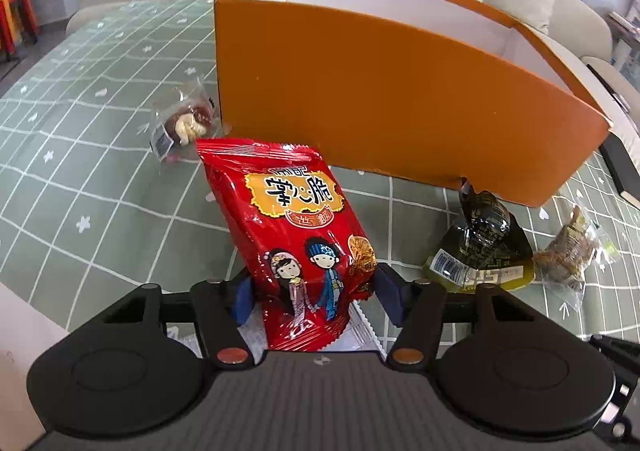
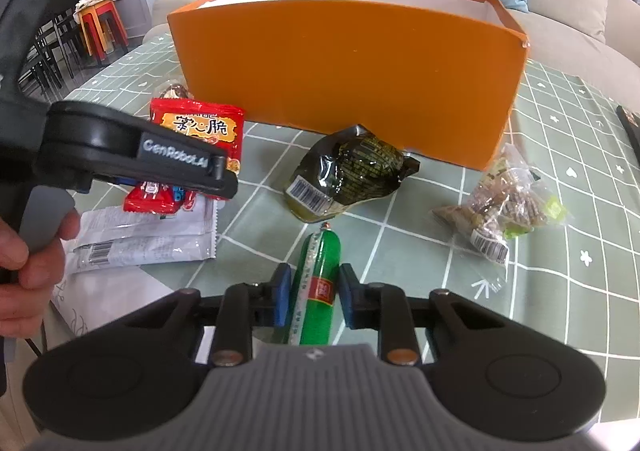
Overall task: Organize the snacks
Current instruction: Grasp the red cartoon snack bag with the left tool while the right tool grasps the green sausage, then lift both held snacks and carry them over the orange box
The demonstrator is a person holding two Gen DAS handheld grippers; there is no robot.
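Note:
My left gripper (image 1: 310,291) is shut on a red snack packet (image 1: 292,235) with cartoon figures and holds it tilted, in front of the open orange box (image 1: 384,103). The same packet (image 2: 200,135) and the left gripper (image 2: 188,187) show at the left of the right wrist view. My right gripper (image 2: 314,293) is open, its blue pads on either side of a green sausage stick (image 2: 318,283) that lies on the table. The orange box (image 2: 344,71) stands behind.
A dark green pouch (image 2: 348,175) and a clear bag of brown snacks (image 2: 504,203) lie before the box. A clear-wrapped snack (image 1: 184,123) sits at the box's left corner. White packets (image 2: 140,239) lie at left. A sofa with cushions stands behind the table.

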